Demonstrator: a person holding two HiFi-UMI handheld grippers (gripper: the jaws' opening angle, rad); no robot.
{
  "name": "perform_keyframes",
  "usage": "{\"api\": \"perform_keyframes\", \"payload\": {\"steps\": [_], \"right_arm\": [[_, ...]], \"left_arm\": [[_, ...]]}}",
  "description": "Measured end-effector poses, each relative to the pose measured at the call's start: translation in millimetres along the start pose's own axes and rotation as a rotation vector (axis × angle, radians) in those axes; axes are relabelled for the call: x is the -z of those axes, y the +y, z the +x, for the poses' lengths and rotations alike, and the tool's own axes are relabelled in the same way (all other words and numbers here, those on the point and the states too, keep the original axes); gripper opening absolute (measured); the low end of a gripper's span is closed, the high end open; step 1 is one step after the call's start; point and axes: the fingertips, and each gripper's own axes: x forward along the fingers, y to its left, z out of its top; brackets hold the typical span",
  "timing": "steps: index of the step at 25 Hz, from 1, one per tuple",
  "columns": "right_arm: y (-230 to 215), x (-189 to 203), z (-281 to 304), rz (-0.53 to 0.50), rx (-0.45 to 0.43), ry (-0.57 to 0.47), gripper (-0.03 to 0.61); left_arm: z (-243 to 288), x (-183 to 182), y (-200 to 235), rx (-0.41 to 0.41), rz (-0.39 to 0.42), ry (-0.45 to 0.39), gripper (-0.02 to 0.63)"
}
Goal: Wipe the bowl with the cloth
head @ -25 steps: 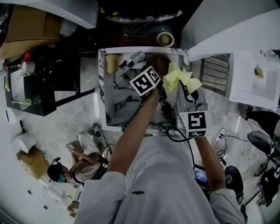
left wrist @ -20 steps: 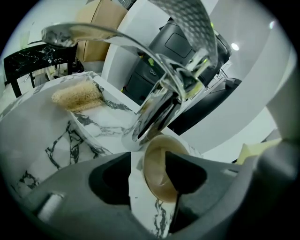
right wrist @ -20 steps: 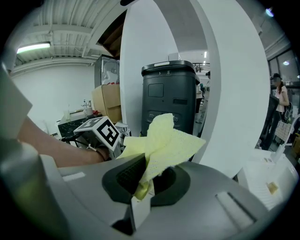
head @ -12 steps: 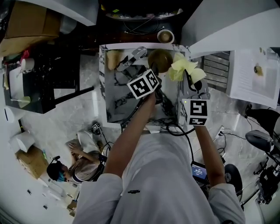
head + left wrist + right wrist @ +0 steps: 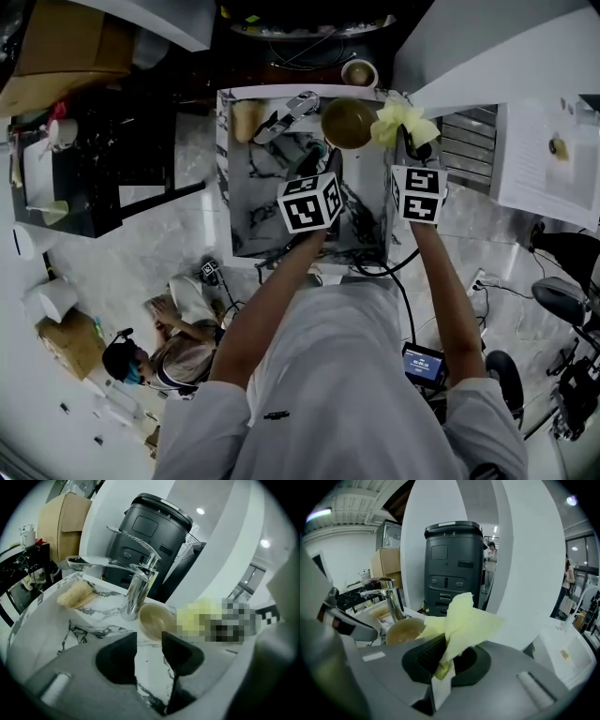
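Note:
A brownish bowl [image 5: 348, 122] stands at the far edge of the marble counter [image 5: 253, 206], just right of the faucet [image 5: 286, 114]. My left gripper [image 5: 325, 157] hangs short of it. In the left gripper view the bowl [image 5: 154, 619] lies beyond the jaws, apart from them. That gripper [image 5: 149, 637] is open with nothing between its fingers, and its jaws are closing. My right gripper [image 5: 409, 141] is shut on a yellow cloth [image 5: 403, 120], which fans out beside the bowl's right rim. In the right gripper view the cloth [image 5: 461, 618] rises from the gripper [image 5: 446, 654], with the bowl [image 5: 404, 630] to its left.
A tan sponge [image 5: 242, 119] lies at the counter's far left corner, left of the chrome faucet [image 5: 138, 585]. A tall black machine [image 5: 150, 531] stands behind the counter. White panels flank it. A person sits on the floor [image 5: 159, 356] at the lower left.
My left gripper has drawn back from the bowl toward my body, and the bowl now shows whole on the counter. The right gripper has carried the cloth farther out, beside the bowl.

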Motion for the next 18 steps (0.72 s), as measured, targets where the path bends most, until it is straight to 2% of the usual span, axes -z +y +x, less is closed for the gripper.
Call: {"api": "perform_keyframes", "payload": {"steps": [3,6,10,12,13,18], "right_arm": [[0.1,9.0,16.3,0.005,-0.018,0.038,0.032],[2.6,13.2,22.4,0.008,-0.040,0.062,0.102],[6.3,9.6,19.8,0.023,-0.052,0.052,0.137],[7.3,9.4,17.3,0.040,-0.059,0.049,0.243],[6.9,9.3,15.3,0.046,-0.056,0.046,0.260],[-1.2,8.3,4.4,0.069,-0.018,0.035,0.295]], "left_arm": [[-7.2,7.9,1.3,0.000,0.010,0.010,0.172],[-14.4,13.5,1.8,0.002,0.013,0.011,0.172],[-20.7,15.1,-2.6,0.030,0.022,0.014,0.172],[-23.1,16.8,-5.9,0.044,0.030,0.019,0.172],[-24.5,17.7,-7.3,0.049,0.033,0.020,0.172],[-31.9,19.4,-14.6,0.069,0.055,0.016,0.172]]}}
